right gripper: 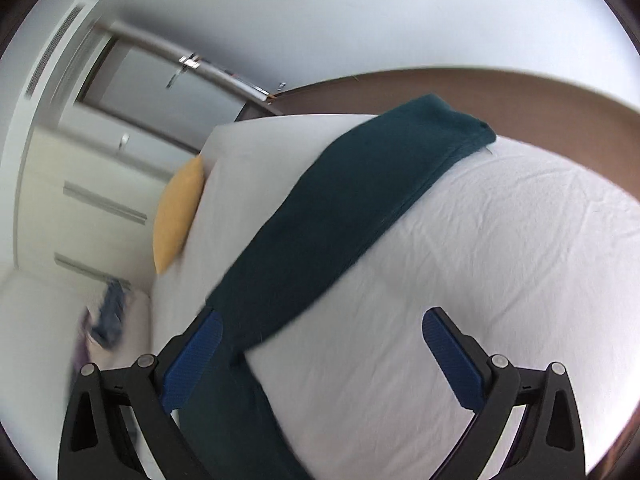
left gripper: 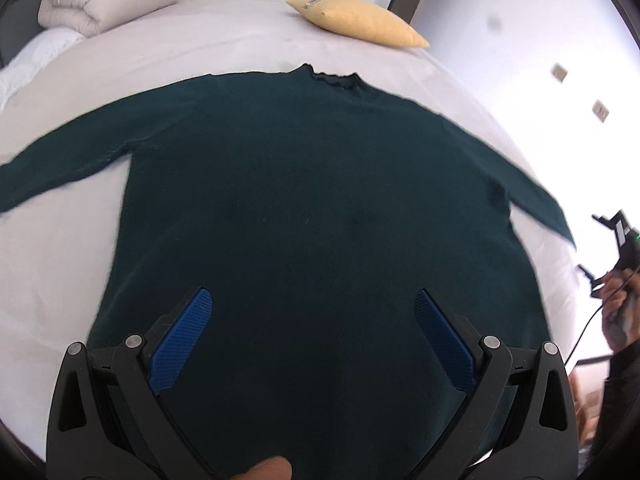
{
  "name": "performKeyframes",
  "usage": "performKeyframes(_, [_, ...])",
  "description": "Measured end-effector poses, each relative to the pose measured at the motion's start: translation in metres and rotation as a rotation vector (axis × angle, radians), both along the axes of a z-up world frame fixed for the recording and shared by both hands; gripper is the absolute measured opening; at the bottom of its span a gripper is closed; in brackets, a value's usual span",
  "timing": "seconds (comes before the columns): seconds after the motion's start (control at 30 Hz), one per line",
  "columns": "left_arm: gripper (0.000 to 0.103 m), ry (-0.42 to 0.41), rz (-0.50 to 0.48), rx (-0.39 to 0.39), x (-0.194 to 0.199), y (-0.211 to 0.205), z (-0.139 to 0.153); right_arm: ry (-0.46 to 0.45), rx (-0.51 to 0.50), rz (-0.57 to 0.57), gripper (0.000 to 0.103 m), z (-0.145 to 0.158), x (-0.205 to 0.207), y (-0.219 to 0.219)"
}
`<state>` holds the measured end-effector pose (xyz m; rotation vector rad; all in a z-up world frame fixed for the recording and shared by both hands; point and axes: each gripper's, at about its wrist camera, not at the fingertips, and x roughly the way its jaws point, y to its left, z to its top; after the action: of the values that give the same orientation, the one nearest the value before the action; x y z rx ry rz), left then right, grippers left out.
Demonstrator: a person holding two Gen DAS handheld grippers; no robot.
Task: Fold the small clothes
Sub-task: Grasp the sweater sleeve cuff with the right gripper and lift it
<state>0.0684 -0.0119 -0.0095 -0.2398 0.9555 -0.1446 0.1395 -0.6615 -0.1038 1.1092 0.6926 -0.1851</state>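
A dark green long-sleeved sweater (left gripper: 312,208) lies flat on the white bed (left gripper: 56,264), collar at the far side, both sleeves spread out. My left gripper (left gripper: 312,304) hovers open over its lower body with nothing between the blue pads (left gripper: 184,332). In the right wrist view the sweater's right sleeve (right gripper: 344,216) runs diagonally across the bed sheet (right gripper: 500,248) to its cuff near the bed's edge. My right gripper (right gripper: 322,328) is open above the sheet beside the sleeve's armpit end. It also shows at the far right of the left wrist view as the other gripper (left gripper: 616,256), held by a hand.
A yellow pillow (left gripper: 360,20) lies beyond the collar at the bed's far edge; the same pillow (right gripper: 178,216) shows in the right wrist view. A folded beige duvet (left gripper: 100,0) sits at the far left corner. Wardrobe doors (right gripper: 100,184) and a white wall stand behind.
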Motion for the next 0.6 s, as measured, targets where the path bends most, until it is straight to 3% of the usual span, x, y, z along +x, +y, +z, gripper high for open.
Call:
performKeyframes(0.13, [0.103,0.018,-0.014,-0.029,0.027,0.000,-0.001,-0.024,0.177,-0.081,0.097,-0.029,-0.002,-0.036])
performKeyframes(0.3, [0.103,0.029,-0.048,-0.053,0.046,-0.006,-0.011,-0.085,0.234,-0.153,0.095,-0.033,-0.005,-0.061])
performKeyframes(0.47, [0.103,0.040,-0.057,-0.075,0.063,-0.005,-0.023,-0.108,0.284,-0.214,0.074,-0.042,-0.008,-0.085])
performKeyframes(0.6, [0.103,0.058,-0.039,-0.099,0.080,0.003,-0.035,-0.132,0.266,-0.233,0.059,-0.045,-0.015,-0.075])
